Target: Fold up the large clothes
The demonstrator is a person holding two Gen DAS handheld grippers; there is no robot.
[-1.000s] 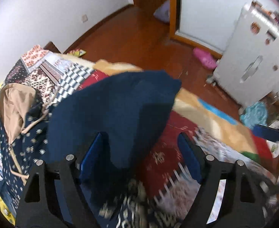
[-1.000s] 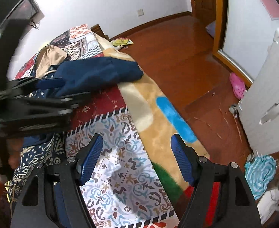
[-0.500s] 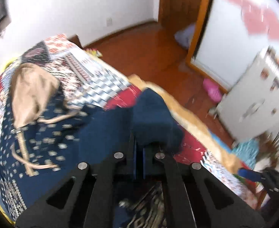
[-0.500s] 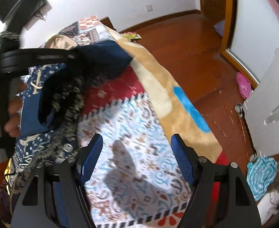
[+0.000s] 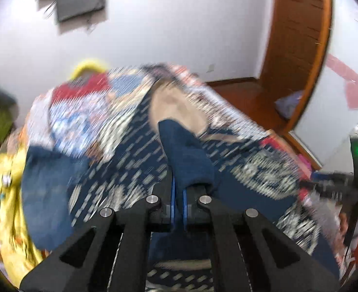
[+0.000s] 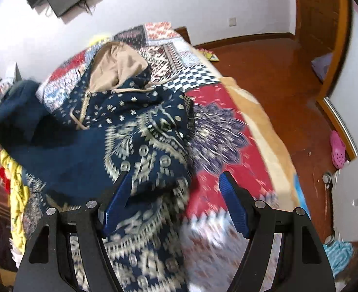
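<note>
A navy patterned hooded jacket (image 6: pixel 140 131) with a tan hood lining (image 6: pixel 116 65) lies on the patchwork bed. My left gripper (image 5: pixel 177 204) is shut on the jacket's plain navy cuff (image 5: pixel 183 155) and holds it over the jacket body; the left wrist view is blurred. That lifted navy sleeve shows at the left of the right wrist view (image 6: pixel 18 119). My right gripper (image 6: pixel 176 204) is open, just above the jacket's lower right part, with its left finger (image 6: pixel 116 202) against the fabric.
The patchwork bedspread (image 6: pixel 222 131) covers the bed, with a tan blanket edge (image 6: pixel 269 131) on its right. Yellow clothes (image 6: pixel 15 194) lie at the bed's left. Wooden floor (image 6: pixel 276 73), a pink shoe (image 6: pixel 337 150) and a white cabinet (image 6: pixel 356 194) are on the right.
My left gripper, shut on the navy cuff, has swung it left across the jacket towards the hood. My right gripper has moved over the jacket's lower edge, still open.
</note>
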